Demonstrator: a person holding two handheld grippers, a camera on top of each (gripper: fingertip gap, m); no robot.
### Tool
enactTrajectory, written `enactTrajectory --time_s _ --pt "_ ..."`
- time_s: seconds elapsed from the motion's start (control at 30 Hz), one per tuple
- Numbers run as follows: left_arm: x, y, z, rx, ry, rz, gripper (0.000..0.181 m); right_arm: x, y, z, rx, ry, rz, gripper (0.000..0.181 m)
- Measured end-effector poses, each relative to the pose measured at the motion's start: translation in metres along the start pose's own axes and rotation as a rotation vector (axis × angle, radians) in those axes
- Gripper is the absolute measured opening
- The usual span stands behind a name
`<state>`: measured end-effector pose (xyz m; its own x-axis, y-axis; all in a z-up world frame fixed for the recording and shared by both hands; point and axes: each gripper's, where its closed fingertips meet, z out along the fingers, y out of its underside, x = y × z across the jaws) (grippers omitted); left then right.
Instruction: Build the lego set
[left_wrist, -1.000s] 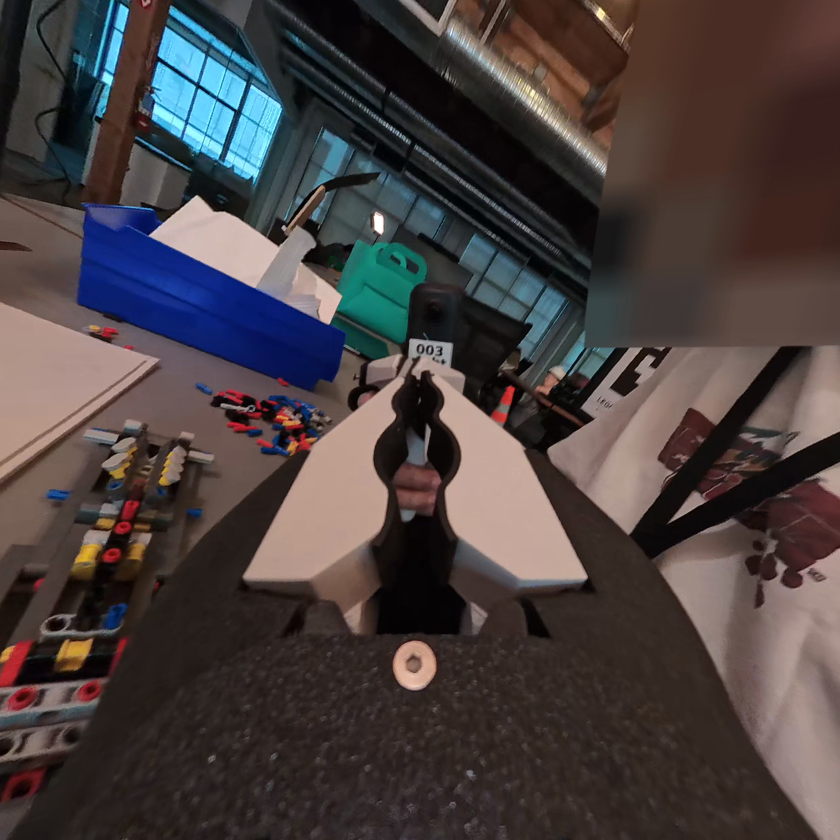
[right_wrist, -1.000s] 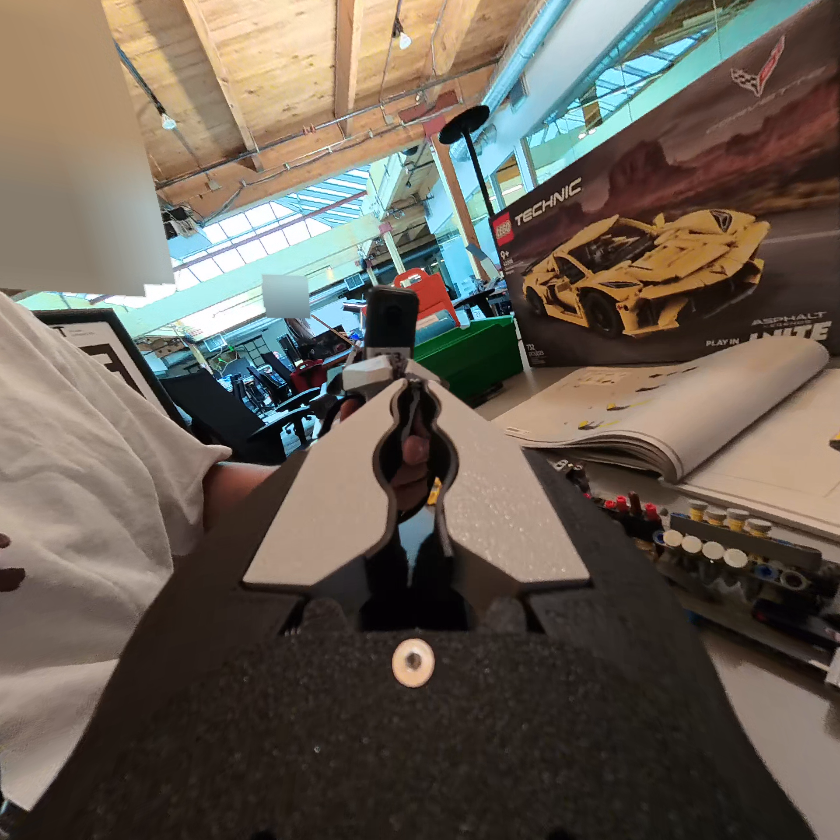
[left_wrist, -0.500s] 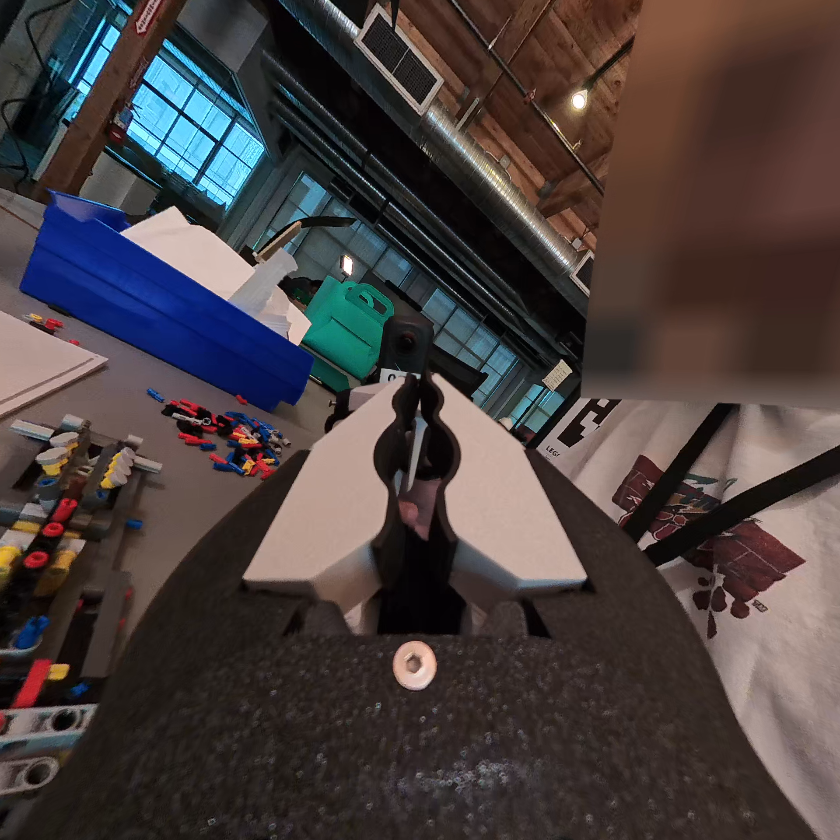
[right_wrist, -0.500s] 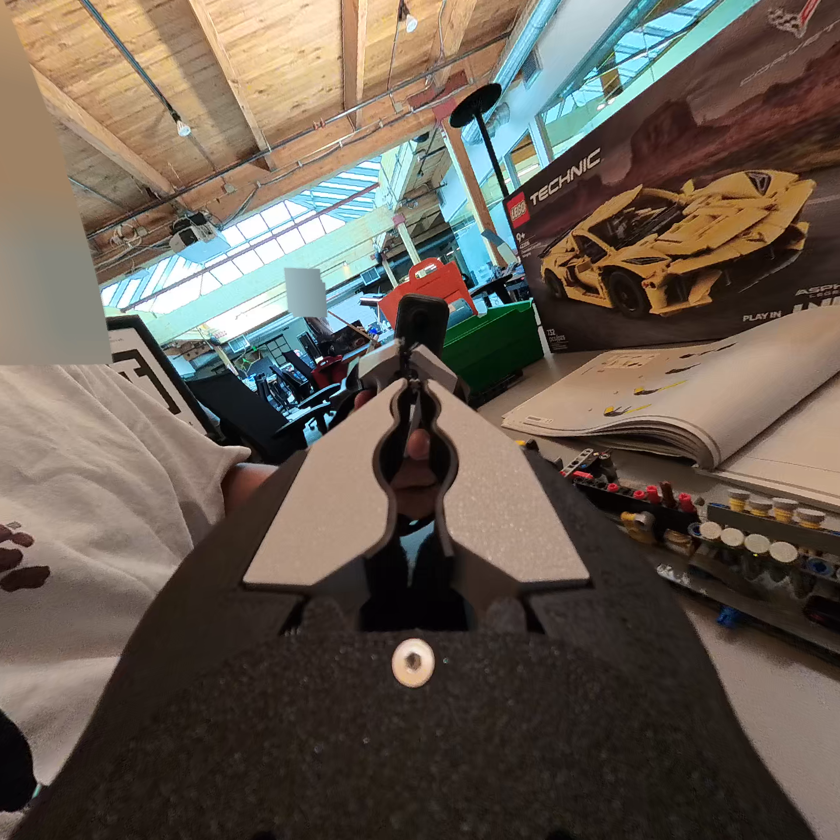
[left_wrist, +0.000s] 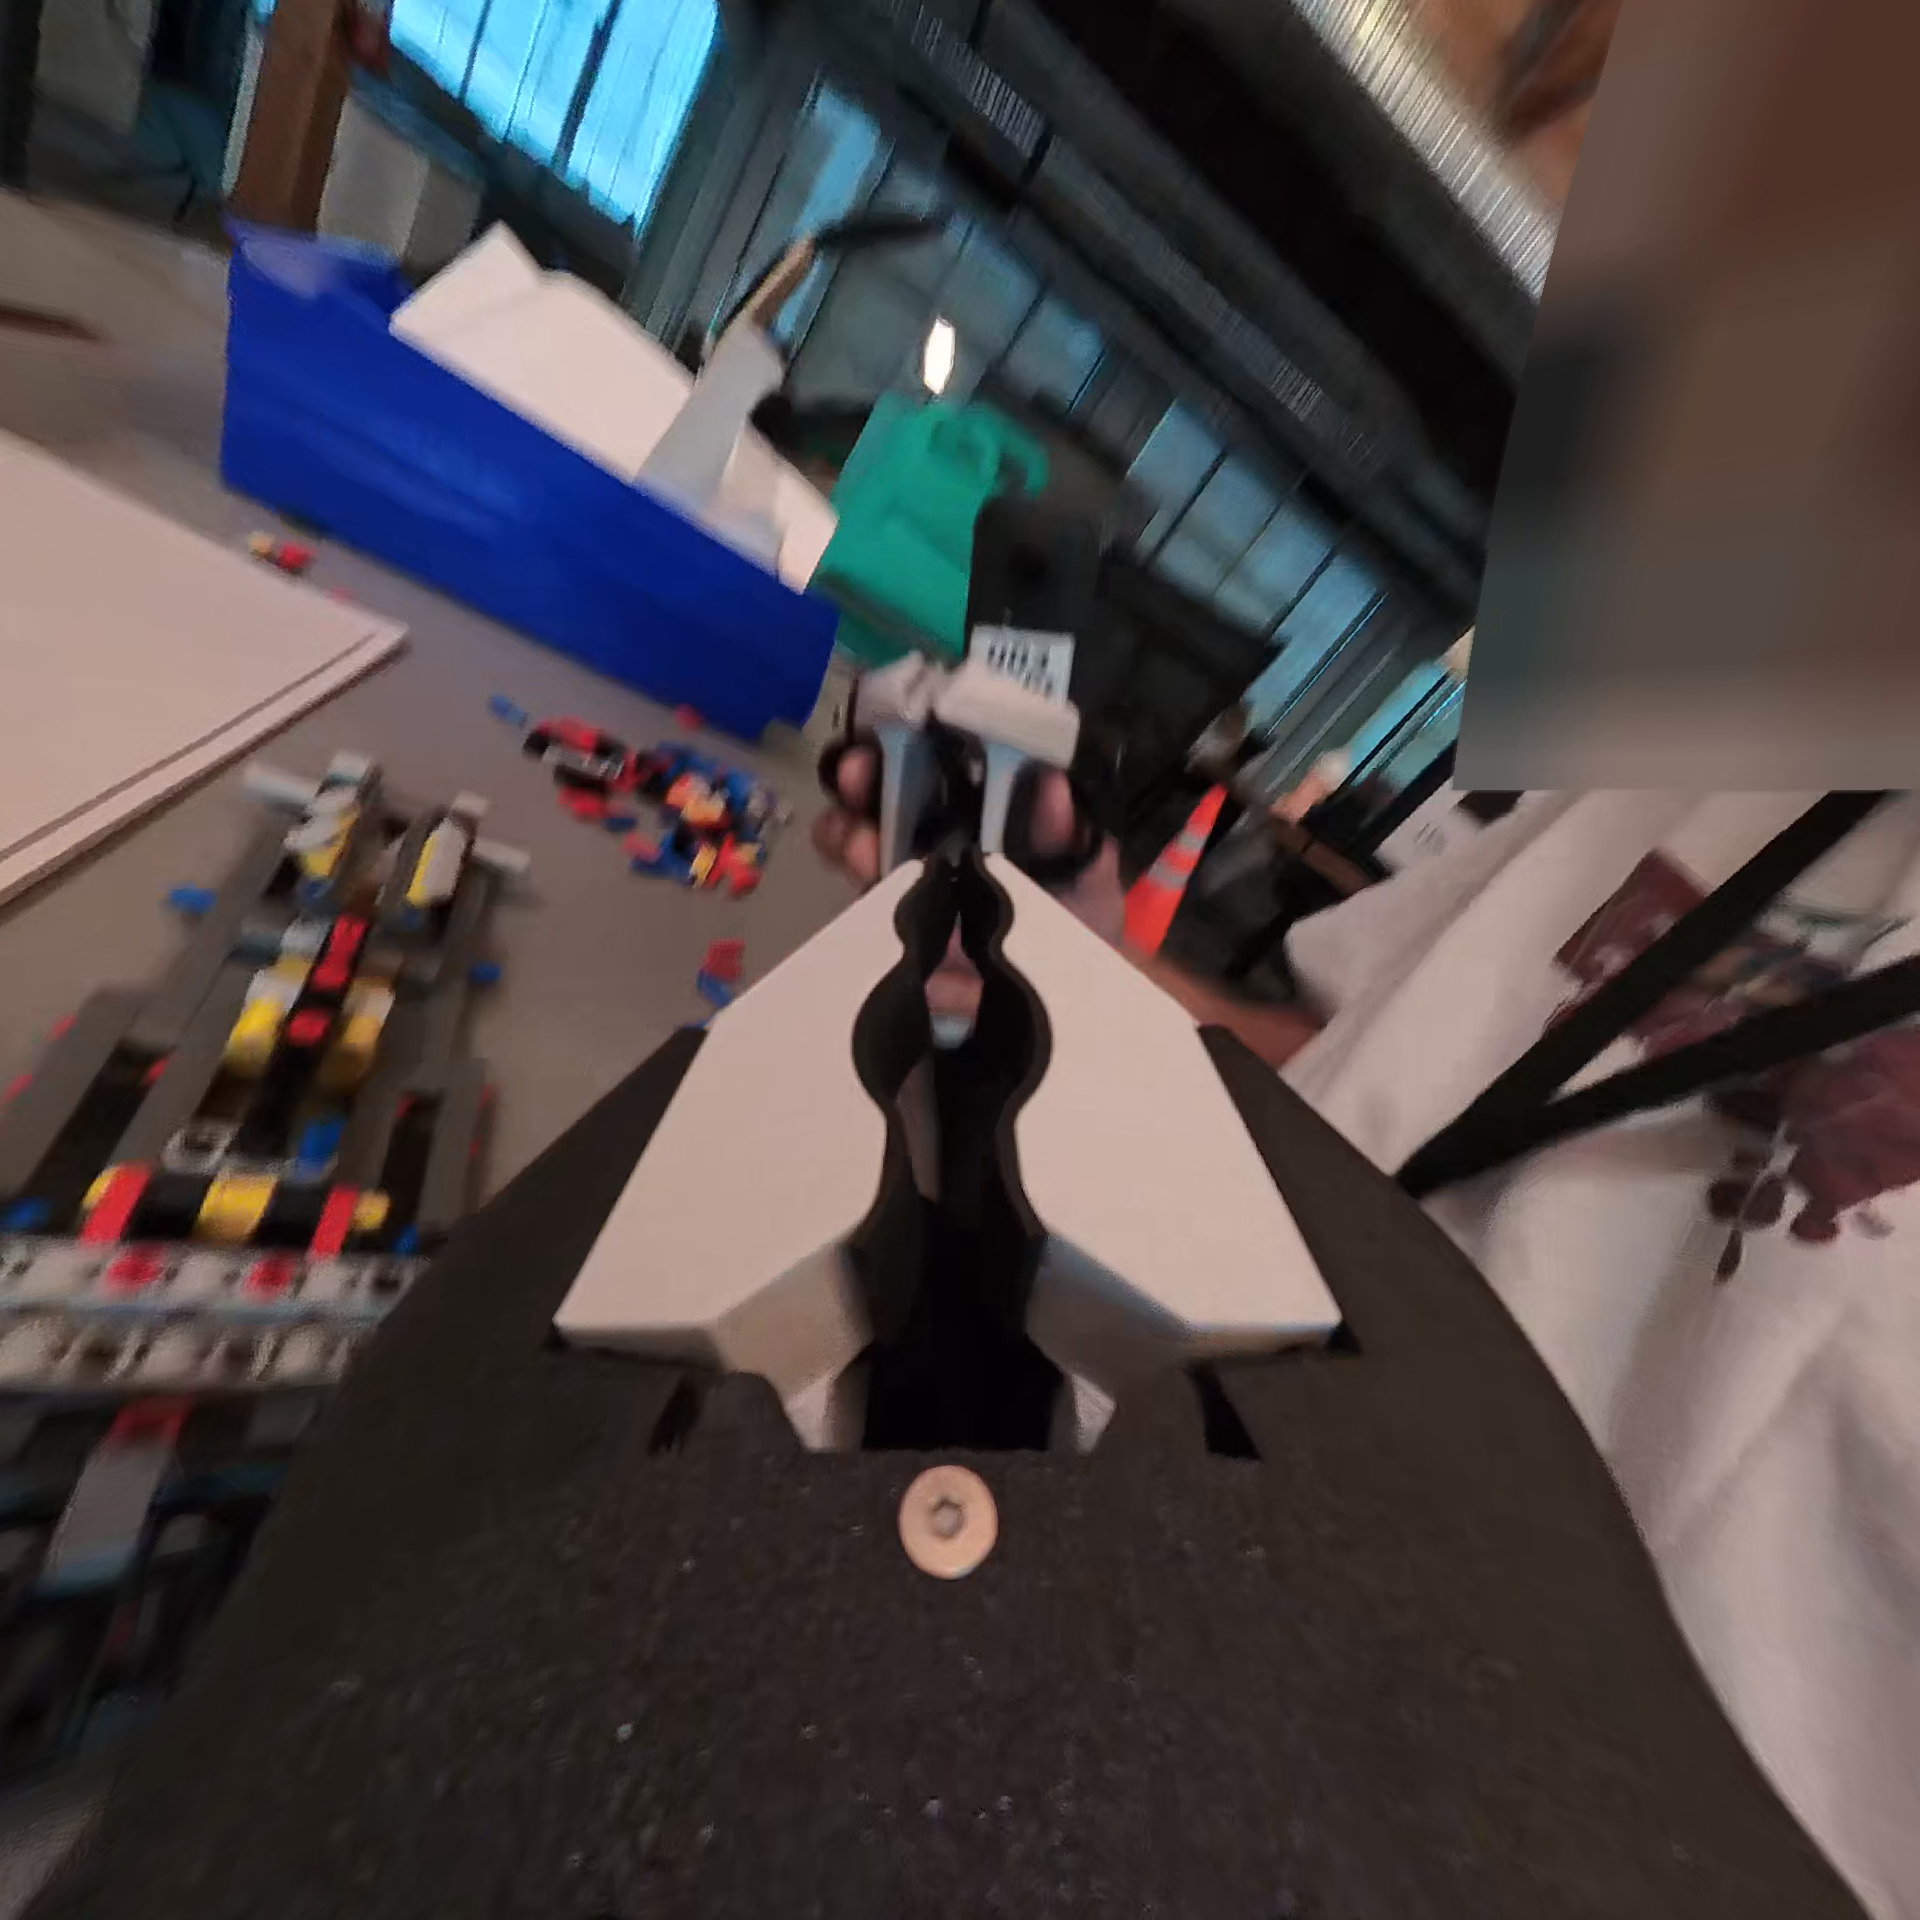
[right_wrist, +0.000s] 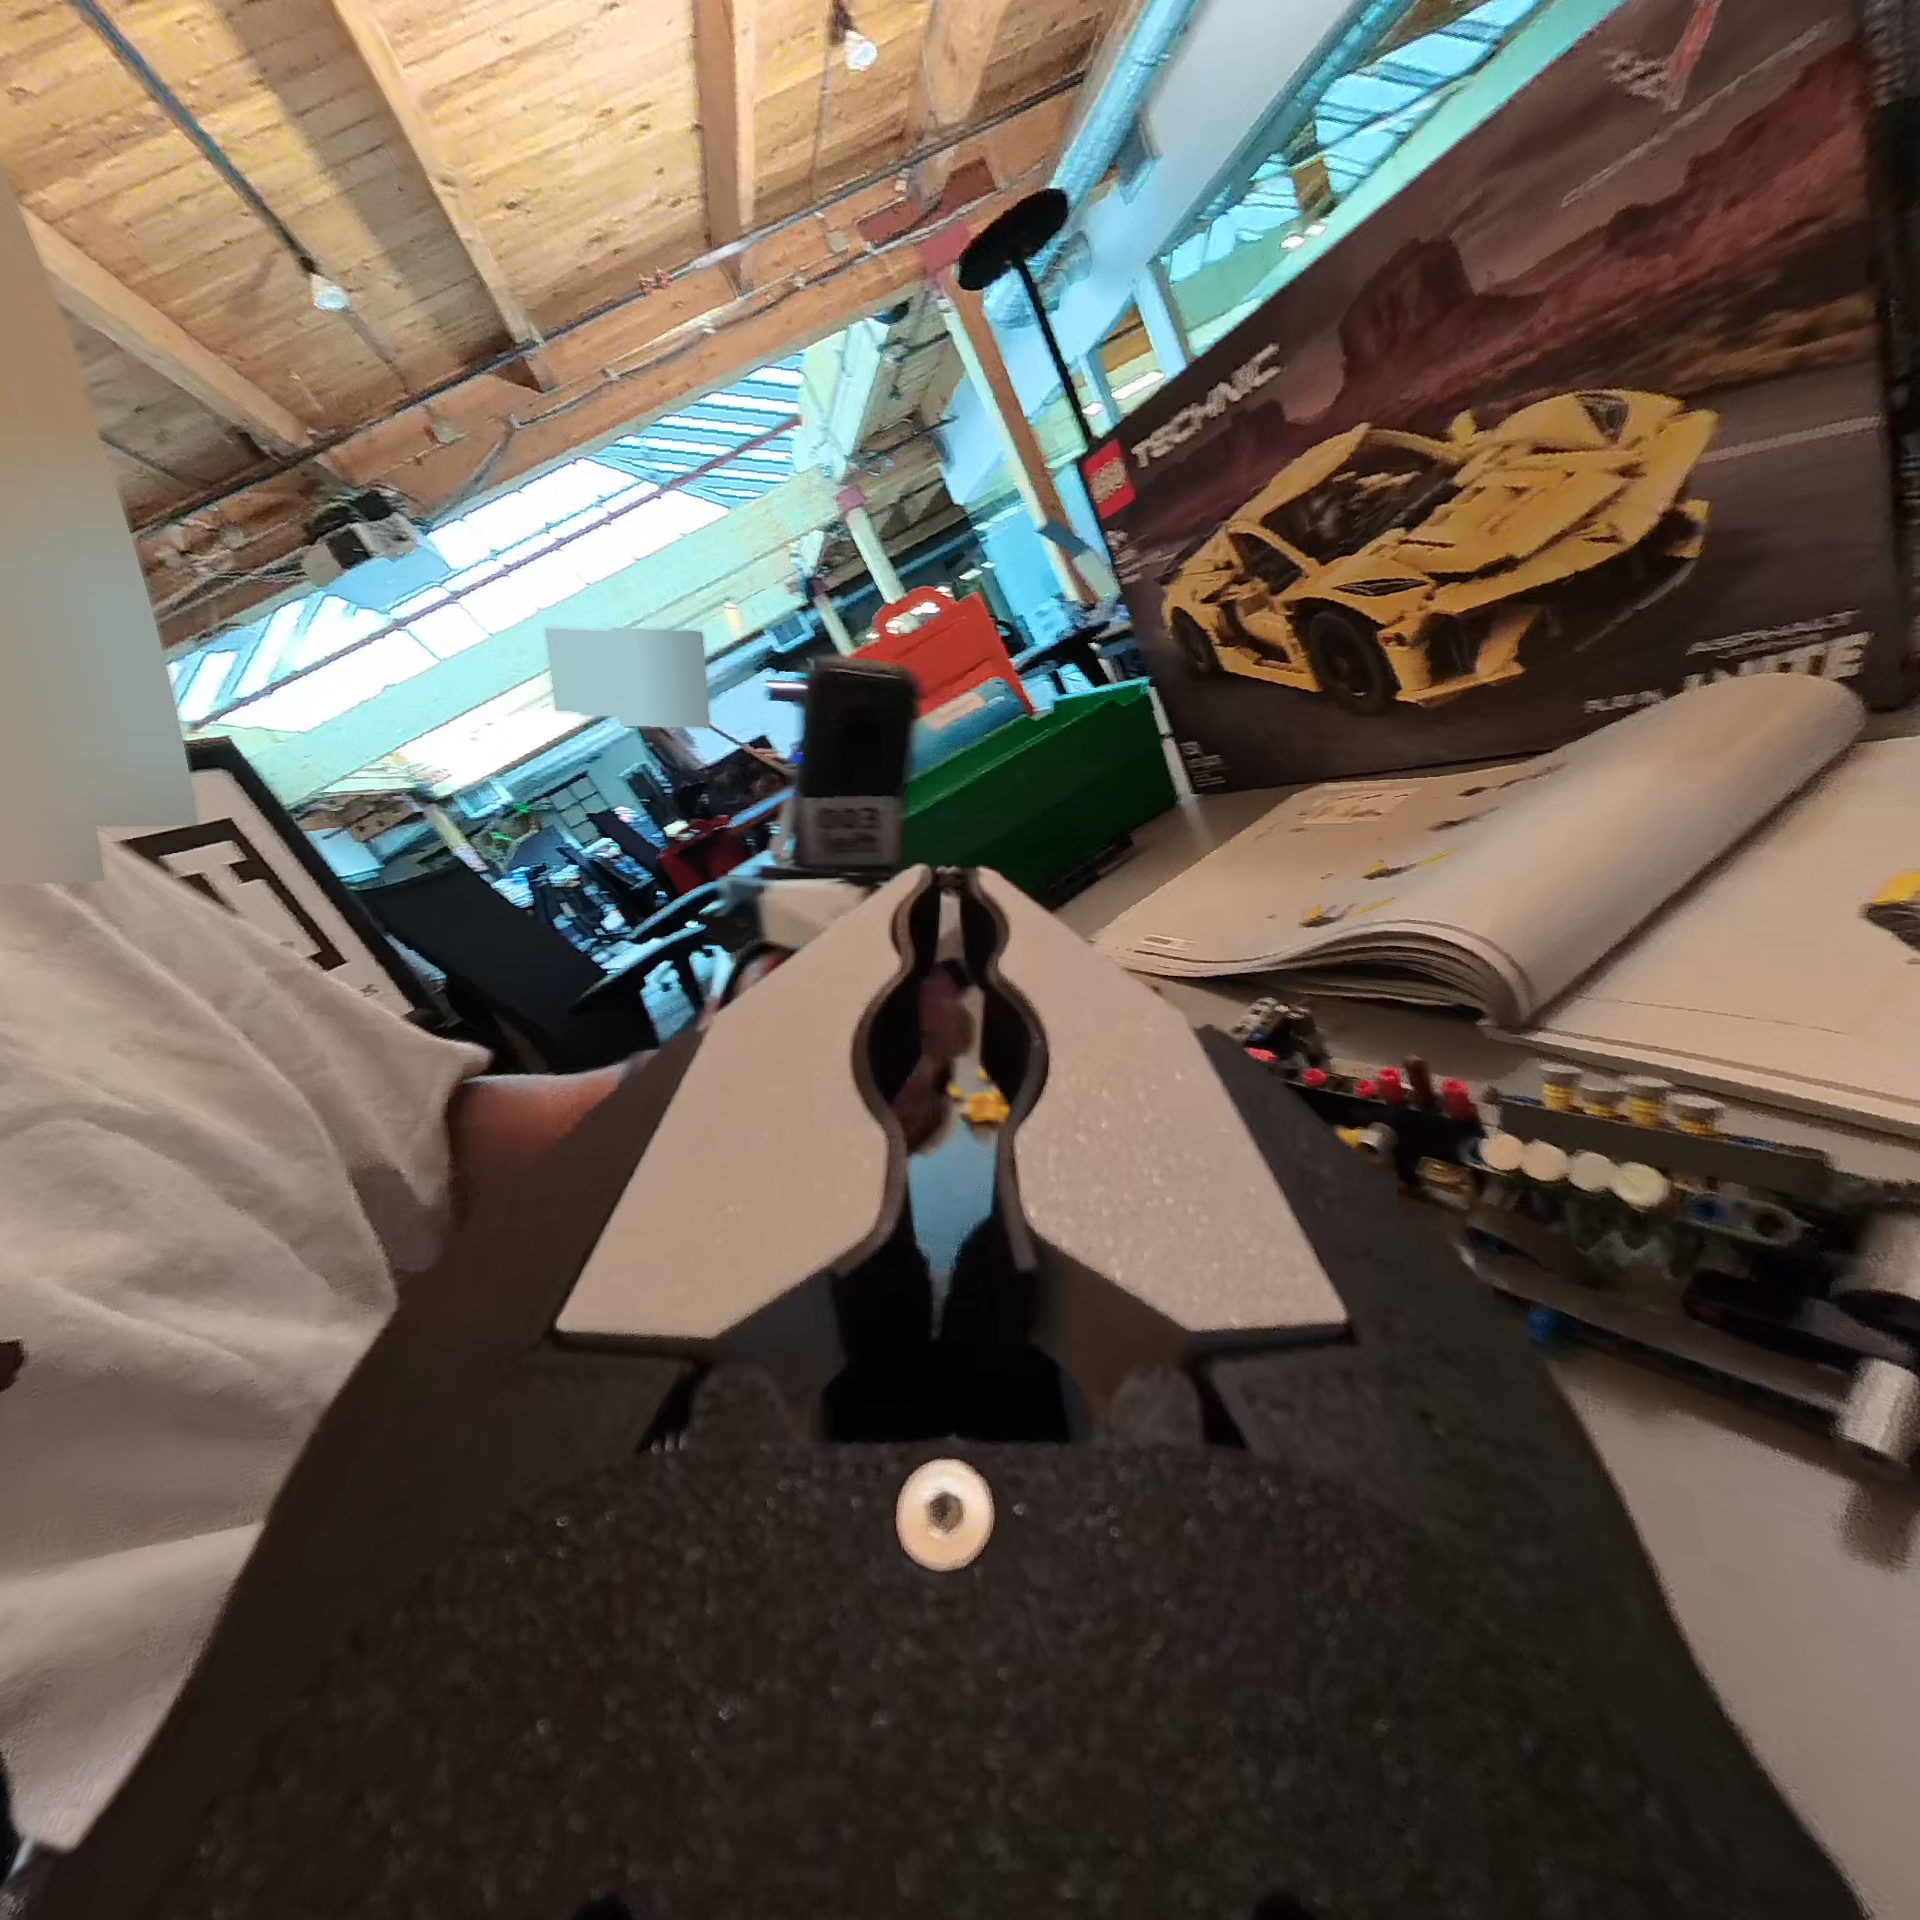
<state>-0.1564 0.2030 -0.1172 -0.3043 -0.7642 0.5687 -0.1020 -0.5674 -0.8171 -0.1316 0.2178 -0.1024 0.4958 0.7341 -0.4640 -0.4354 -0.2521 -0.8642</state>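
Note:
The two grippers face each other tip to tip above the table edge. My left gripper is shut; the frame is blurred and I cannot tell whether a small piece sits between the tips. The right gripper is just beyond it, held by a hand. My right gripper is shut, with the left gripper right behind its tips. The half-built lego chassis lies on the table to the left, and shows at the right in the right wrist view. Loose lego pieces lie in a pile.
A blue bin, a green bag and a pale board are at the left. The lego box, open instruction booklet and a green bin are at the right. The person's white shirt is close. My right fingertips sit around 4 cm from my left ones.
The left view tilted up and has swung back down, now blurred by motion. The right gripper looks closer and larger beyond the left tips. Both pairs of jaws stay shut.

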Motion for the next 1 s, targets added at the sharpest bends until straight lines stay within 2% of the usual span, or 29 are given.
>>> enactTrajectory --time_s 0.1,0.23,0.3,0.37,0.5,0.6,0.7,0.8,1.0 --pt "-0.003 0.04 -0.026 -0.275 -0.188 0.153 0.0 0.015 0.008 -0.001 -0.041 0.08 0.001 0.003" --pt "-0.021 0.099 -0.077 -0.768 -0.458 0.391 0.0 0.014 0.022 0.009 -0.115 0.081 -0.018 0.003" --pt "-0.022 0.114 -0.094 -0.94 -0.507 0.468 0.0 0.011 0.027 0.011 -0.142 0.084 -0.052 0.003" --pt "-0.021 0.123 -0.101 -1.04 -0.506 0.48 0.0 0.011 0.031 0.012 -0.162 0.09 -0.075 0.003" --pt "-0.028 0.133 -0.103 -1.136 -0.5 0.498 0.0 0.01 0.033 0.012 -0.175 0.09 -0.079 0.003" --pt "-0.031 0.132 -0.1 -1.147 -0.495 0.518 0.003 0.011 0.033 0.011 -0.175 0.089 -0.067 0.003" --pt "-0.031 0.131 -0.1 -1.175 -0.496 0.55 0.013 0.012 0.033 0.01 -0.172 0.087 -0.056 0.002" --pt "-0.023 0.126 -0.103 -1.196 -0.491 0.558 0.012 0.012 0.032 0.01 -0.169 0.082 -0.044 0.003" --pt "-0.023 0.119 -0.102 -1.16 -0.621 0.424 0.016 0.012 0.032 0.009 -0.168 0.076 -0.028 0.003"
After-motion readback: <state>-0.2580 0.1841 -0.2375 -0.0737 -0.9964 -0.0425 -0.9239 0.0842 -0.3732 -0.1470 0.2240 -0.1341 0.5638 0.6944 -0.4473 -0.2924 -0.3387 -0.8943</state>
